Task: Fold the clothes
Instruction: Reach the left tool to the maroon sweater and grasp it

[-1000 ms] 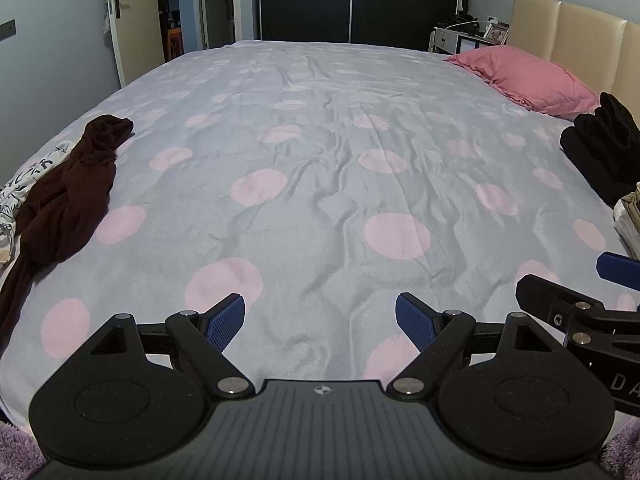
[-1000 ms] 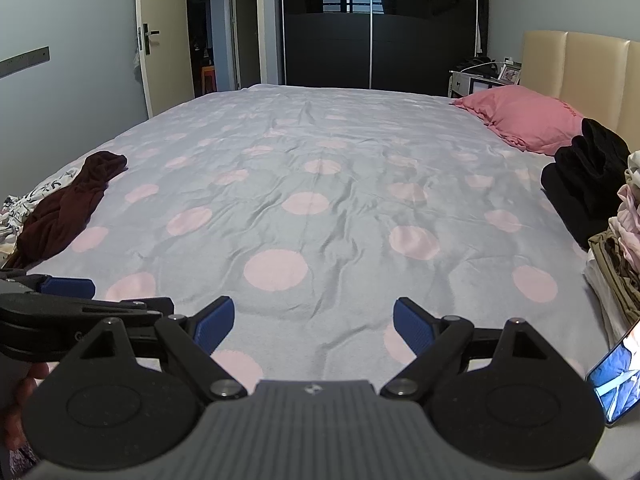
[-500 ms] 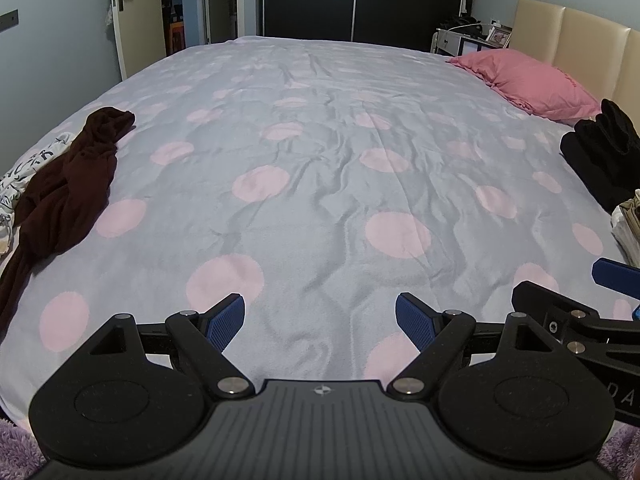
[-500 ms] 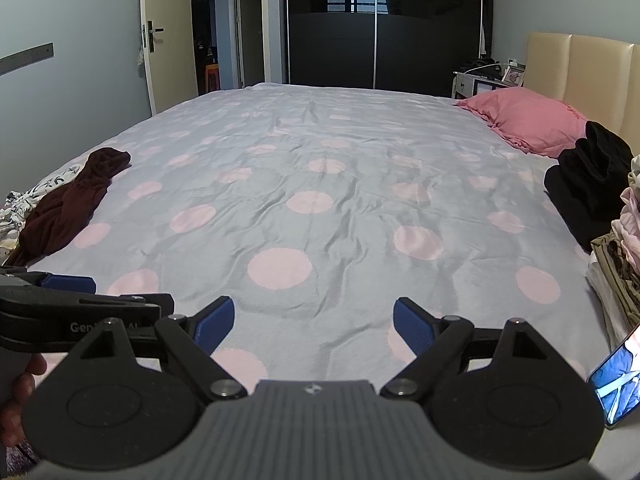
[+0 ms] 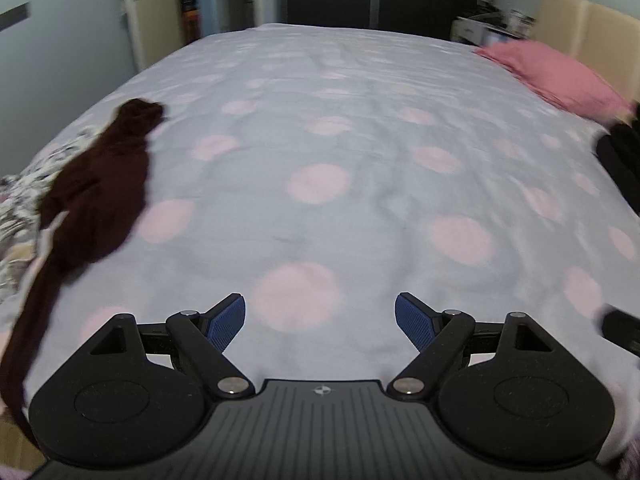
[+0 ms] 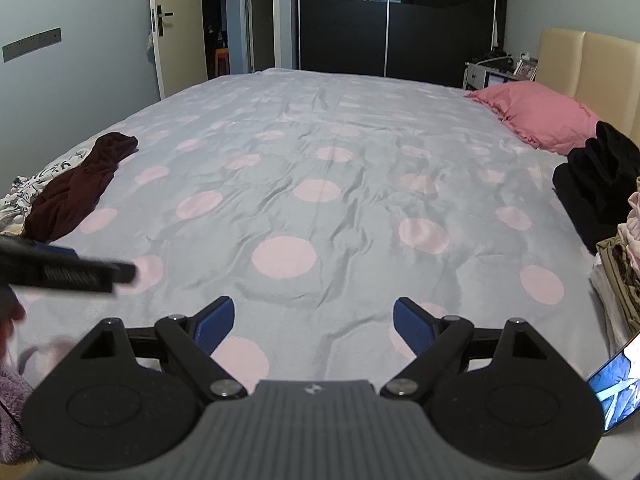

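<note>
A dark maroon garment [image 5: 96,196] lies crumpled along the left edge of the bed [image 5: 360,128], with one end trailing off the near corner; it also shows in the right wrist view [image 6: 76,192]. My left gripper [image 5: 320,322] is open and empty over the near bed edge, right of the garment. My right gripper [image 6: 314,322] is open and empty over the near edge. The left gripper's finger [image 6: 68,272] shows at the left of the right wrist view.
A black-and-white patterned cloth [image 6: 36,188] lies beside the maroon garment. A black garment pile [image 6: 596,180], a stack of folded clothes [image 6: 624,256] and a pink pillow [image 6: 536,116] sit on the right. A phone [image 6: 616,384] lies at the near right corner.
My left gripper has swung left toward the maroon garment, blurring its view; the garment now sits closer to centre. The right gripper has barely moved. Both stay open.
</note>
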`<state>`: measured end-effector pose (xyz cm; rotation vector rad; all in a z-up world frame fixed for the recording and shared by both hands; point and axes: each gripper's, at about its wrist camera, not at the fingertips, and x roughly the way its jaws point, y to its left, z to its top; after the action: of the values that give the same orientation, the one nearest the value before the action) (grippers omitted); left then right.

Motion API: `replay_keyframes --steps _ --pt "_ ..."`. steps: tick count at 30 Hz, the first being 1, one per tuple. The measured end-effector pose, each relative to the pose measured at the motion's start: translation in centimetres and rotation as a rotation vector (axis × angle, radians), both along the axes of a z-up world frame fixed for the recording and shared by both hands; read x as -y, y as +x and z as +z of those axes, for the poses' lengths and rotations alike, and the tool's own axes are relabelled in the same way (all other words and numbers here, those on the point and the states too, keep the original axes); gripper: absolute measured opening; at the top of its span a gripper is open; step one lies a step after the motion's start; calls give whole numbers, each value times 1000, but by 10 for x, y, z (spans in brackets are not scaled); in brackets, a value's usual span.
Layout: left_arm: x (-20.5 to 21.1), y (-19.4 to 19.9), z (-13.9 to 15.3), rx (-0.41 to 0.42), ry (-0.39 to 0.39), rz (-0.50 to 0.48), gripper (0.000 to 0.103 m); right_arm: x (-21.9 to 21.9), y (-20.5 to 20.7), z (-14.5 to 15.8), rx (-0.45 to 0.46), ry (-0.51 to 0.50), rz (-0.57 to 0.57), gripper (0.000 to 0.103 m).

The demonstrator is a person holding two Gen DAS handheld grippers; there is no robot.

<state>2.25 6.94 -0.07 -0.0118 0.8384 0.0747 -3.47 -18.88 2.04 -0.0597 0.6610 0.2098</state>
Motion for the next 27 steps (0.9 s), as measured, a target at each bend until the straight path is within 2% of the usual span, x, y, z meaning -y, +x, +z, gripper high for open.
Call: replay_keyframes --steps 3,8,16,17,19,22,24,26,27 --pt "-41 16 1 2 26 85 76 0 4 2 -15 19 -4 88" --pt "-108 49 -8 6 121 207 76 -12 15 -3 -44 26 24 88" --pt "-181 92 -37 -42 194 349 77 -24 33 -27 -121 8 33 88" --pt "-188 96 -41 -46 201 364 77 -23 36 -30 -131 7 26 88" --pt "-197 100 -50 -60 165 381 77 -23 41 -34 -143 14 14 88" --pt "-207 103 -58 -67 111 387 61 -25 48 -38 -153 21 7 88" --pt "-208 101 -56 -54 76 368 38 -27 50 -39 -152 11 15 88" --pt "-203 97 -53 -45 91 348 24 -29 51 -39 -147 3 22 88" --pt "-201 95 -51 -40 97 339 21 -30 51 -39 -146 3 26 88"
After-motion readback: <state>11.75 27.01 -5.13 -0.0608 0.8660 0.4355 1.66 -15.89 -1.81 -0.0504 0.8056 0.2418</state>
